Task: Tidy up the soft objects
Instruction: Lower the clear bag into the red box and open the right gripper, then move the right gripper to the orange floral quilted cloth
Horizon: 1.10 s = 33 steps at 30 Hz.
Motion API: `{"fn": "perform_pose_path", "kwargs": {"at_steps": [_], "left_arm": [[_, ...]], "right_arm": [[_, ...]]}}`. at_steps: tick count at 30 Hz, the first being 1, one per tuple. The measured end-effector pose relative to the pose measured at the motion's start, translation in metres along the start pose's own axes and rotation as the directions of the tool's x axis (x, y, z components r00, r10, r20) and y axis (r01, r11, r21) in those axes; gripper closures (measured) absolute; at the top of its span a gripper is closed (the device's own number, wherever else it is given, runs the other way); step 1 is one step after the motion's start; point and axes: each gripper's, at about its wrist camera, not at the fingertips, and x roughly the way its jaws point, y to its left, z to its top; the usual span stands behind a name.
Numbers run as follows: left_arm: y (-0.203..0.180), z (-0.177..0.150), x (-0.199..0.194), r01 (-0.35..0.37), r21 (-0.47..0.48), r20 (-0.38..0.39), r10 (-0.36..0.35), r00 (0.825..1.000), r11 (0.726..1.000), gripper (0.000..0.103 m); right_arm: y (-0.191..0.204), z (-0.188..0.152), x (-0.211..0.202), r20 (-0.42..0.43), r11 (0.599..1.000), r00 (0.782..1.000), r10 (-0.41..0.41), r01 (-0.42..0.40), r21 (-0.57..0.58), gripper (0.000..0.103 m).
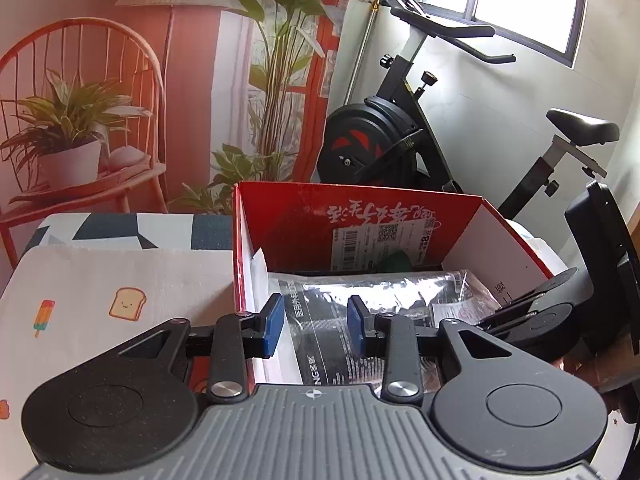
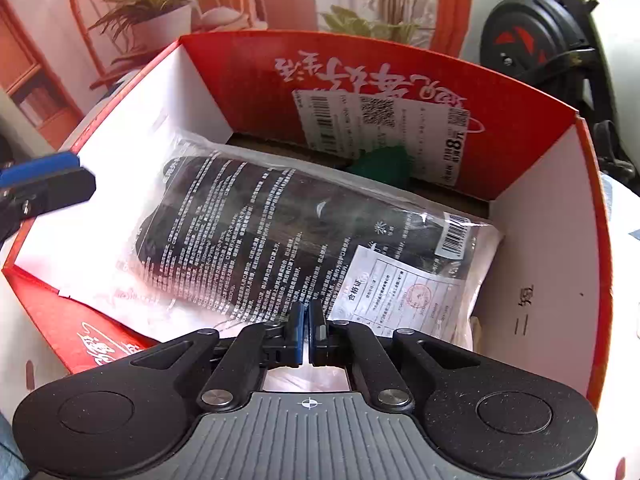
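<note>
A clear bag [image 2: 304, 240] with dark soft stuff inside lies in the red box [image 2: 400, 80], filling the middle of the right wrist view. The right gripper [image 2: 308, 334] has its jaws nearly shut at the bag's near edge; whether they pinch it, I cannot tell. The left gripper [image 1: 316, 326] has its jaws wide open over the box, holding nothing.

One box [image 2: 540, 264], one plastic packet [image 2: 280, 232].
</note>
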Motion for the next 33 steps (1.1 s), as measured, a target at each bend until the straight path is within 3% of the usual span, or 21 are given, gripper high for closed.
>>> {"fn": "perform_pose_path", "kwargs": {"at_steps": [3, 10, 12, 14, 18, 20, 27, 31, 33], "left_arm": [[-0.001, -0.003, -0.004, -0.003, 0.013, -0.008, 0.003, 1.000, 1.000, 0.067], [-0.006, -0.009, -0.020, -0.019, 0.036, -0.015, 0.020, 1.000, 0.999, 0.061], [-0.008, -0.011, -0.026, -0.023, 0.039, -0.007, 0.023, 1.000, 0.999, 0.053], [-0.010, -0.013, -0.033, -0.027, 0.042, 0.000, 0.027, 1.000, 0.999, 0.044], [-0.012, -0.020, -0.046, -0.033, 0.054, -0.001, 0.033, 0.999, 0.998, 0.028], [-0.012, -0.025, -0.052, -0.042, 0.058, -0.011, 0.043, 0.999, 0.997, 0.022], [-0.015, -0.059, -0.077, -0.005, 0.075, -0.040, 0.008, 0.999, 0.997, 0.022], [-0.017, -0.086, -0.078, 0.017, 0.033, -0.070, -0.015, 0.997, 0.999, 0.024], [-0.019, -0.098, -0.077, 0.030, 0.005, -0.084, -0.029, 0.996, 1.000, 0.032]], "right_arm": [[0.002, -0.007, -0.006, 0.027, 0.999, 0.999, -0.044, 0.044, 0.023, 0.097], [0.001, -0.027, -0.052, 0.160, 0.990, 0.979, -0.124, 0.112, 0.081, 0.071], [-0.002, -0.034, -0.066, 0.191, 0.988, 0.972, -0.134, 0.115, 0.106, 0.060], [-0.004, -0.044, -0.080, 0.241, 0.987, 0.961, -0.134, 0.108, 0.121, 0.042], [-0.003, -0.066, -0.101, 0.307, 0.984, 0.939, -0.158, 0.123, 0.129, 0.029], [-0.003, -0.076, -0.110, 0.347, 0.982, 0.924, -0.159, 0.113, 0.149, 0.011], [0.000, -0.136, -0.136, 0.449, 0.991, 0.888, -0.100, 0.048, 0.125, 0.009], [0.007, -0.170, -0.127, 0.449, 0.992, 0.888, -0.101, 0.055, 0.115, 0.011], [0.010, -0.186, -0.116, 0.442, 0.992, 0.891, -0.102, 0.055, 0.117, 0.011]]}}
